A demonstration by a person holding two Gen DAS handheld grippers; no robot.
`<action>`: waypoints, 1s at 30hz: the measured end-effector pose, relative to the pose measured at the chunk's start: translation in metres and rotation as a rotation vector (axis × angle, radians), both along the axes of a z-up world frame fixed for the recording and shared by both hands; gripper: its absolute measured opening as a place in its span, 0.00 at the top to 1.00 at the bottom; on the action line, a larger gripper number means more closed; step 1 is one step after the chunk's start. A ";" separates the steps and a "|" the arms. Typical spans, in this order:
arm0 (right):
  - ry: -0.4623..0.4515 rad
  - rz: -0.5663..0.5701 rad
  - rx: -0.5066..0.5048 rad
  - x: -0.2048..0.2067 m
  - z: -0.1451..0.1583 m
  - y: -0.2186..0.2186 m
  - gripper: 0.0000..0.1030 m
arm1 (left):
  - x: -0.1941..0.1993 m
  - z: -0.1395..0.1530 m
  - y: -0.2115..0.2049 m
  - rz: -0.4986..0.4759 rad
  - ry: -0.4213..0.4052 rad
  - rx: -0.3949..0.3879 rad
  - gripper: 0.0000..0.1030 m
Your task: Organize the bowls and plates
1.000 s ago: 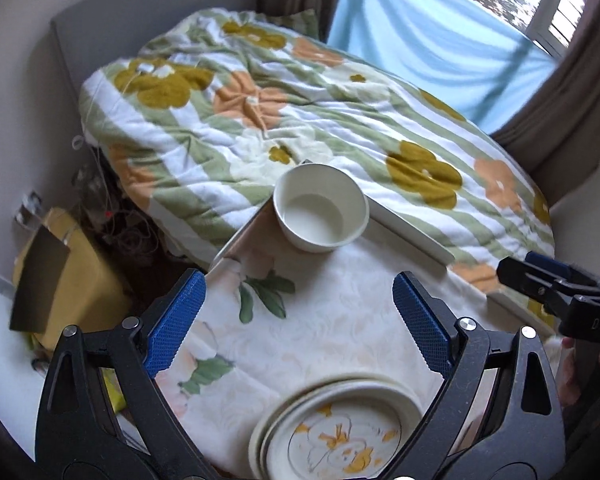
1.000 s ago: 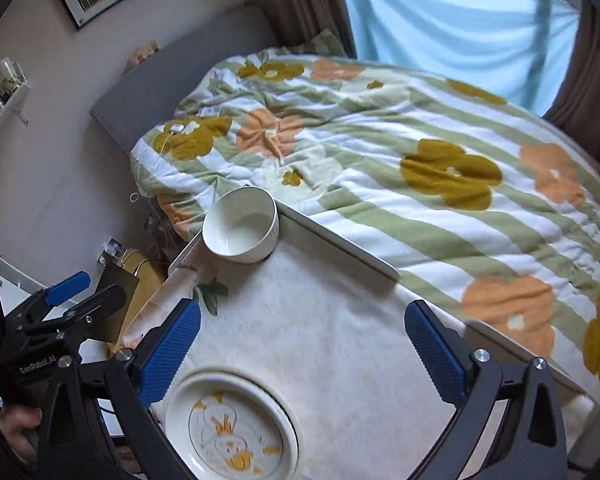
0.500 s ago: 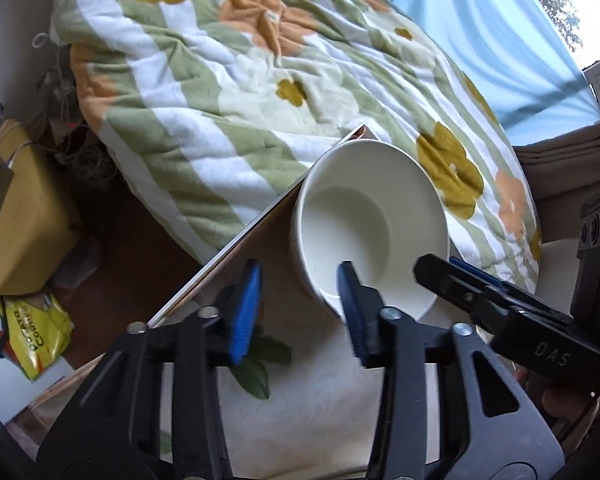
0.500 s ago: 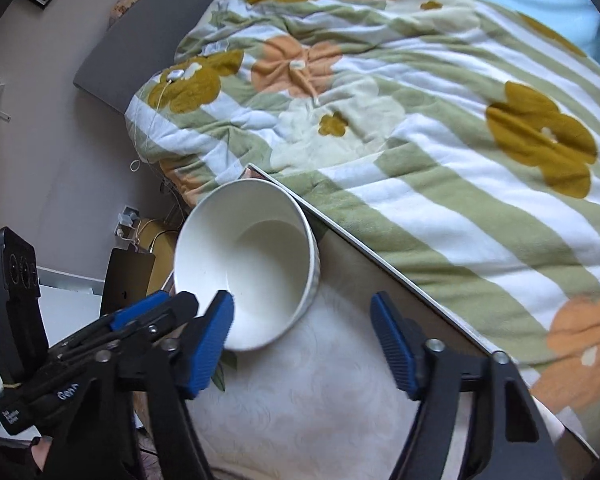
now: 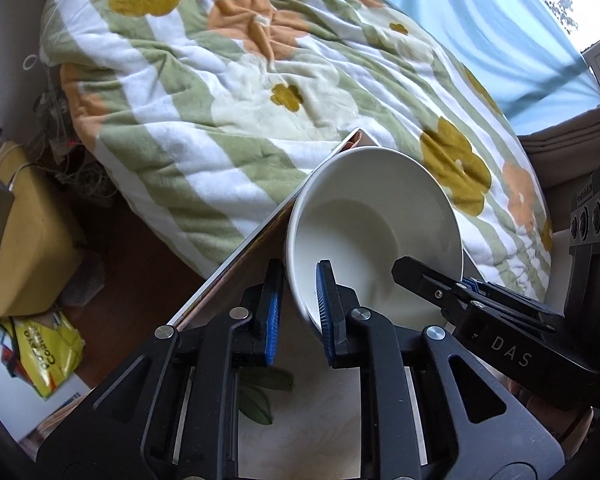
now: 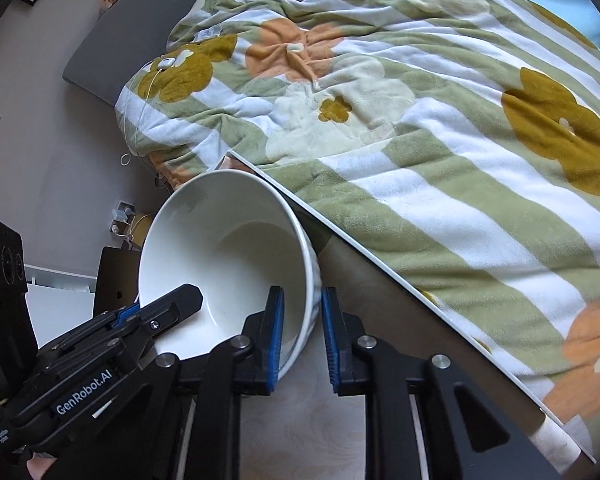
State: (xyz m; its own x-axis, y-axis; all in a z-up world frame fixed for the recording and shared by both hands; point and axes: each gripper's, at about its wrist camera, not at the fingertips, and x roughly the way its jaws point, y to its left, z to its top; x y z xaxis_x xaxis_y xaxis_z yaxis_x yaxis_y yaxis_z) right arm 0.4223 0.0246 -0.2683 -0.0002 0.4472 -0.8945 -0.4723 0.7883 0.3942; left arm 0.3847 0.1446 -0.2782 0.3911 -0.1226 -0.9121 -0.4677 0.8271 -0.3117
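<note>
I'm working in a home bedroom: a bed under a flowered, striped blanket (image 5: 260, 92) with a grey headboard (image 6: 116, 32), blue window curtains (image 5: 492, 40), and a snack bag (image 5: 46, 344) on the floor.

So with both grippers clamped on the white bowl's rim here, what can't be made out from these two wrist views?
- Plates: in neither view; both frames end just below the grippers.
- White bowl underside: hidden by its own wall, so whether it is off the table cannot be told.
- Left gripper and right gripper: pads straddle the rim; contact itself is covered by the blue pads.
- Yellow packet, left wrist view: print too distorted to read.
</note>
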 end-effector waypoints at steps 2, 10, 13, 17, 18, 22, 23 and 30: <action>-0.009 -0.005 0.006 -0.003 0.004 -0.003 0.83 | -0.002 0.009 -0.003 -0.014 -0.014 0.023 0.86; -0.064 -0.057 0.076 -0.033 0.053 -0.037 0.83 | -0.034 0.066 -0.038 -0.065 -0.093 0.079 0.86; -0.105 -0.080 0.092 -0.057 0.079 -0.059 0.83 | -0.054 0.094 -0.061 -0.091 -0.120 0.096 0.86; -0.149 -0.136 0.111 -0.096 0.114 -0.101 0.83 | -0.088 0.130 -0.103 -0.152 -0.170 0.118 0.86; -0.158 -0.146 0.111 -0.104 0.119 -0.109 0.83 | -0.099 0.139 -0.118 -0.174 -0.185 0.119 0.86; -0.206 -0.209 0.097 -0.150 0.145 -0.161 0.83 | -0.135 0.159 -0.170 -0.248 -0.221 0.114 0.86; -0.212 -0.223 0.091 -0.160 0.149 -0.172 0.83 | -0.146 0.162 -0.184 -0.270 -0.227 0.110 0.86; -0.240 -0.346 0.044 -0.232 0.163 -0.253 0.83 | -0.201 0.168 -0.272 -0.410 -0.237 0.074 0.86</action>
State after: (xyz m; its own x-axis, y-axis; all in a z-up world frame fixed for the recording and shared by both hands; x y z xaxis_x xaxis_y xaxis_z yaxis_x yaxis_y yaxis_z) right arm 0.1904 -0.2287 -0.1049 0.3629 0.4216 -0.8310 -0.2651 0.9017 0.3417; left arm 0.1840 -0.1270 -0.1098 0.5221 -0.2488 -0.8158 -0.0212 0.9524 -0.3040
